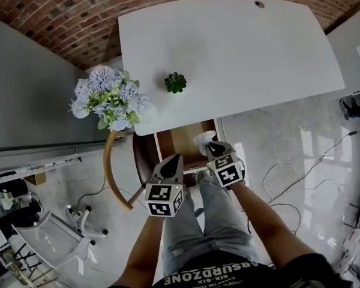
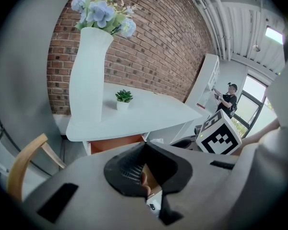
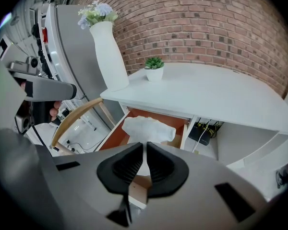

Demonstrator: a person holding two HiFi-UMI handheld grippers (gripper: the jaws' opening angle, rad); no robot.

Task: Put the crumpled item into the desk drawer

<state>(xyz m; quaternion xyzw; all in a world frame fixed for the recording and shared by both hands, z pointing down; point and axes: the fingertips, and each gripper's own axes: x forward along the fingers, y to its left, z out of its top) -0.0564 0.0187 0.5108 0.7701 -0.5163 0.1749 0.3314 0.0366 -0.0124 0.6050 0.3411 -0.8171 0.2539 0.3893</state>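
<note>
The white crumpled item [image 1: 202,139] hangs over the open desk drawer [image 1: 189,138], whose inside is brown wood. My right gripper [image 1: 215,147] is shut on it. In the right gripper view the crumpled item [image 3: 146,128] bulges out beyond the narrow gap of my right gripper [image 3: 145,169], above the drawer [image 3: 134,116]. My left gripper [image 1: 173,161] sits at the drawer's near left edge. In the left gripper view a tan wooden edge shows between the jaws of my left gripper [image 2: 145,176], which look closed on it.
The white desk [image 1: 240,53] carries a small potted plant [image 1: 175,83] and a tall white vase of blue flowers [image 1: 111,104] at its left corner. A wooden chair [image 1: 117,167] stands left of the drawer. Cables [image 1: 300,179] lie on the floor to the right. A person [image 2: 226,99] stands far off.
</note>
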